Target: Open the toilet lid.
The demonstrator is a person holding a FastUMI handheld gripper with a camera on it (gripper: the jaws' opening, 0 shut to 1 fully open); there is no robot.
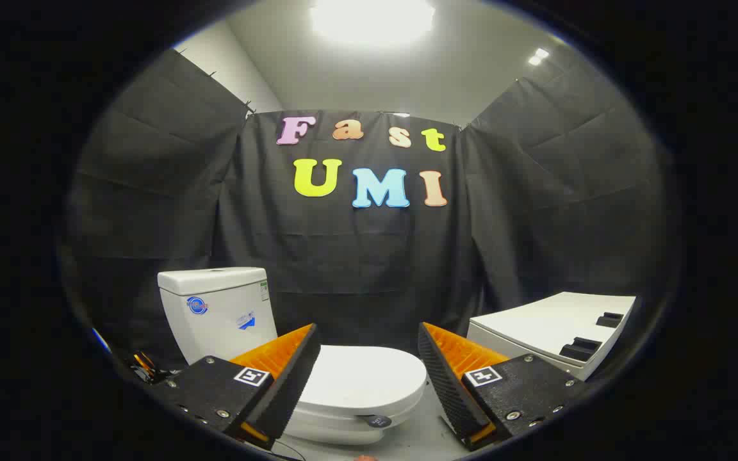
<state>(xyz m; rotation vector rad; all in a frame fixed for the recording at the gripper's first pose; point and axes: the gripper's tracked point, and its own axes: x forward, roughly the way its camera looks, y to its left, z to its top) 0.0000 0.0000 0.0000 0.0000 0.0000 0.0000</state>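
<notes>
While the tool (369, 378) gapes, toilet lid (362, 379) lies closed.

The white toilet lid (362, 378) is lying shut and flat on the bowl (337, 430), just ahead of and between the fingers. The white tank (215, 310) is standing upright behind it, against the black cloth.

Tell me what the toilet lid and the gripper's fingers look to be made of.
Toilet lid: smooth white, soft sheen, thin rounded edge; likely moulded plastic, though the look leaves it open. It lies closed.
Gripper fingers: matte black ribbed pads, probably rubber, with orange ridged plastic behind. They stand open, short of the lid.
</notes>
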